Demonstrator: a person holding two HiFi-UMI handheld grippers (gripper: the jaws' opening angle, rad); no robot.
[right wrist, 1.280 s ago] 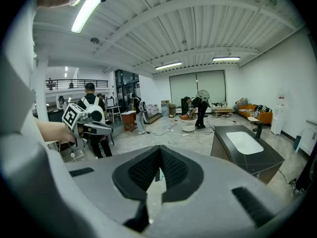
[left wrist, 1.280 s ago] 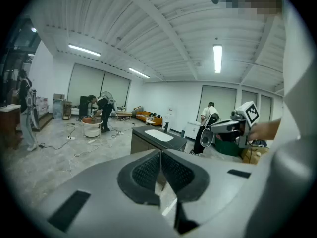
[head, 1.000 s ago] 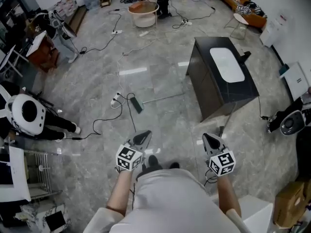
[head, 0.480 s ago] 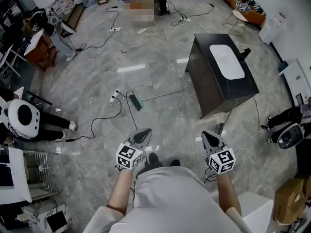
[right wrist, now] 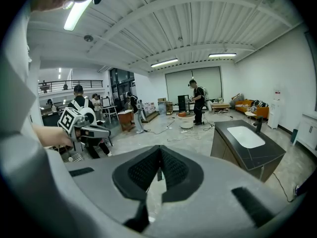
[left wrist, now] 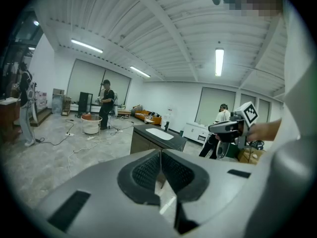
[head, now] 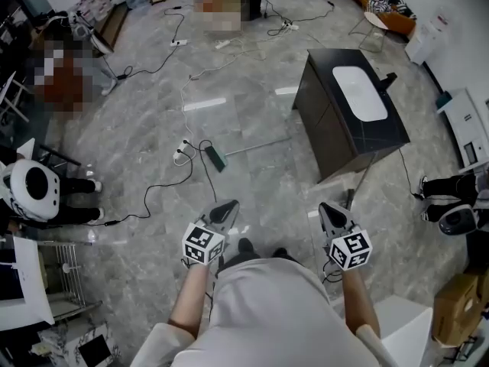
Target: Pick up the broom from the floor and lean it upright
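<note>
The broom (head: 217, 160) lies flat on the grey floor ahead of me, its dark green head to the left and its thin pale handle (head: 257, 150) running off to the right. My left gripper (head: 227, 207) is held out low at waist height, well short of the broom head; its jaws are shut with nothing in them, as the left gripper view (left wrist: 160, 155) shows. My right gripper (head: 327, 209) is level with it on the right, also shut and empty (right wrist: 159, 152). Neither touches the broom.
A black cabinet with a white sink top (head: 348, 125) stands just right of the broom handle. Cables and a power strip (head: 182, 155) trail across the floor by the broom head. A white-headed machine (head: 34, 189) sits at left, and another machine (head: 458, 216) at right.
I have stepped forward a little: the broom and cabinet sit slightly closer in the head view. Both grippers stay shut and keep their places in front of me.
</note>
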